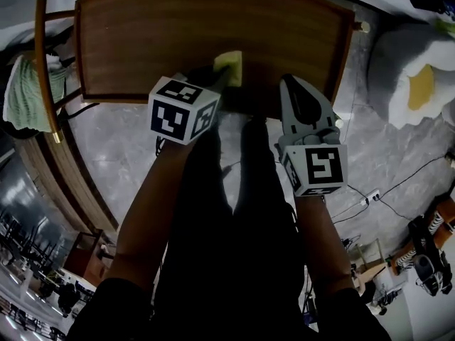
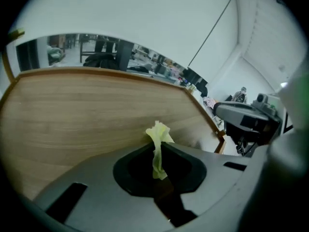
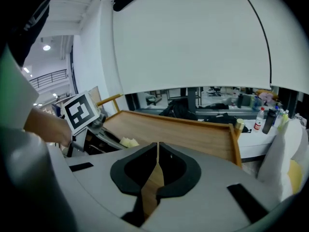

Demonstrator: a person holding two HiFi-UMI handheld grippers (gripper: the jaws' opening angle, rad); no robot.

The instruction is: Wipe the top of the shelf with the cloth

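The wooden shelf top fills the upper part of the head view. A yellow-green cloth lies at its near edge, pinched by my left gripper, which is shut on it. In the left gripper view the cloth stands up between the closed jaws over the shelf top. My right gripper hovers at the near edge to the right of the cloth, shut and holding nothing. In the right gripper view the cloth shows by the left gripper on the shelf top.
A green-and-white towel hangs on a rail left of the shelf. A white cushion with a yellow patch lies at the right. Cables run across the grey floor. The person's legs stand below the shelf edge.
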